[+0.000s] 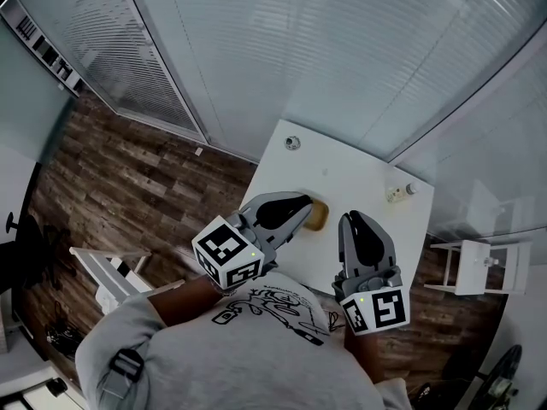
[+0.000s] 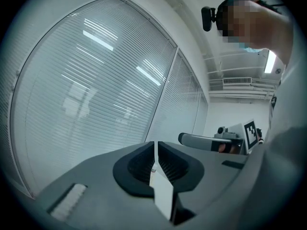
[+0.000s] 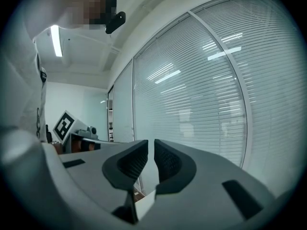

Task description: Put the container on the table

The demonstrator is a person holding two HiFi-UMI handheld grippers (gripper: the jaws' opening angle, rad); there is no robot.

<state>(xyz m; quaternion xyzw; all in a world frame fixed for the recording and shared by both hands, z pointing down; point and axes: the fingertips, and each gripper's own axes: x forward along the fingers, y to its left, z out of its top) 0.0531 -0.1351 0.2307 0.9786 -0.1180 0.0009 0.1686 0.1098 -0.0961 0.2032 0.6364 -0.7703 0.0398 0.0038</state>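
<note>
Both tools are up and level over the white bench (image 1: 359,169). The left gripper (image 1: 301,207) has its jaws clenched together with nothing between them, and its own view confirms it: the left gripper (image 2: 156,145) shows only slatted blinds (image 2: 96,95) ahead. It's the same on the other side. The right gripper (image 1: 354,222) has its jaws pressed together and empty, and the right gripper (image 3: 151,143) looks out at glass as well.

The best candidate for the container (image 1: 319,215) is the tan, rounded thing sitting on the bench just past the left jaws. They hide part of it from the head camera, so I can't tell whether they touch it or hover above. A small pale item (image 1: 398,193) rests near the far right corner, and a round fitting (image 1: 292,143) lies toward the far edge.

By my reading the placing is done and this is the clearing-off. The safe way is to draw the left tool straight back toward the body and keep it high, with no sideways sweep that could clip the container. The right one has open bench below and can simply retreat.
</note>
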